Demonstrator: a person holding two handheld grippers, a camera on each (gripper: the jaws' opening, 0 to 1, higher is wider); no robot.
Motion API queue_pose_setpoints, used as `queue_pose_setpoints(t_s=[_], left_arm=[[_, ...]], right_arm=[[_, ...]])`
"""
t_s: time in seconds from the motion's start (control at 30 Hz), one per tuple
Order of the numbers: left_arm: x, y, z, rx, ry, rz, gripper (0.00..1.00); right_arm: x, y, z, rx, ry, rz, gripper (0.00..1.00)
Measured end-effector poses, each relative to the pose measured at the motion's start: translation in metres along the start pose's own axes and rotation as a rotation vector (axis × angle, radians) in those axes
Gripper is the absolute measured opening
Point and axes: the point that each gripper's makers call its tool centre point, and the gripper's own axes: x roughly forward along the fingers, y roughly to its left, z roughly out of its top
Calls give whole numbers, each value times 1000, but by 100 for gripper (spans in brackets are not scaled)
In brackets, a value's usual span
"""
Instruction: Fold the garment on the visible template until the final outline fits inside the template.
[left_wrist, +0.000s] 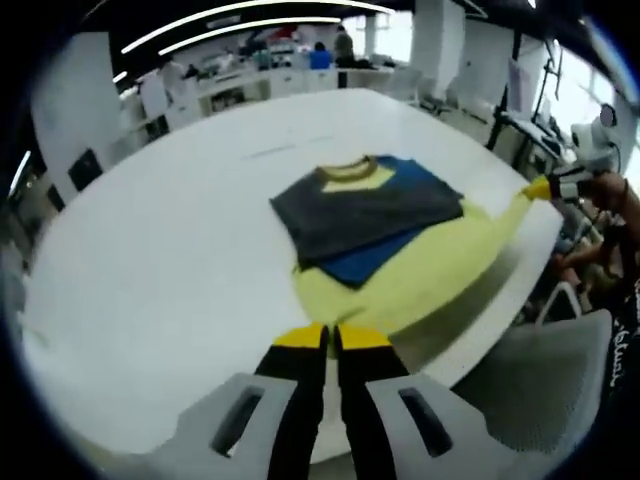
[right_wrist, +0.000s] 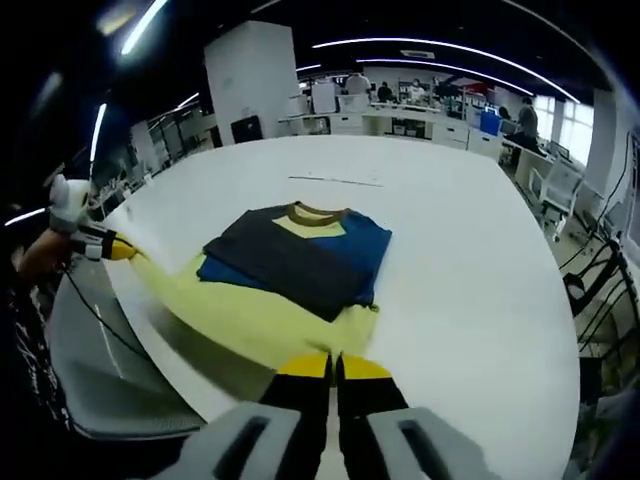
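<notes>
A sweater (left_wrist: 375, 225) in grey, blue and pale yellow lies on the white table (left_wrist: 150, 270), its collar toward the far side. Its grey upper part (right_wrist: 290, 255) is folded over the blue. The yellow lower part (right_wrist: 250, 315) is stretched along the table's near edge. My left gripper (left_wrist: 331, 338) is shut on one end of the yellow hem, at the bottom of the left gripper view. My right gripper (right_wrist: 334, 368) is shut on the other end. Each gripper shows in the other's view, the right gripper (left_wrist: 545, 187) at the right and the left gripper (right_wrist: 115, 250) at the left.
A thin dark line (right_wrist: 335, 181) marks the table beyond the collar. Grey chairs (left_wrist: 555, 375) (right_wrist: 95, 365) stand below the near table edge. A person's hand (left_wrist: 610, 190) holds the far gripper. Desks and people fill the room's back (right_wrist: 400, 105).
</notes>
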Motion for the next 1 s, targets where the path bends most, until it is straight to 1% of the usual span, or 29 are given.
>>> queue_pose_setpoints(t_s=[0.2,0.3,0.33,0.47,0.53,0.6,0.63,0.8,1.0], left_arm=[[6,12,24,34,-36,16,0],[8,20,42,48,-76,37,0],[9,22,46,46,-85,40,0],[14,26,64,66,-111,55,0],[16,29,72,62,-125,60,0],[18,32,79,60,-138,65,0],[19,34,85,61,-152,71,0],[27,47,107,21,-198,101,0],[44,58,129,-40,-248,115,0]], right_arm=[[7,-7,32,-16,-56,-6,0],[9,-10,50,-29,-88,-14,0],[9,-10,53,-31,-91,-15,0],[11,-14,75,-31,-133,-27,0],[12,-17,85,-31,-154,-34,0],[15,-19,90,-31,-160,-37,0],[17,-21,94,-32,-167,-40,0],[25,-28,111,-35,-194,-48,0],[40,-38,125,-26,-211,-74,0]])
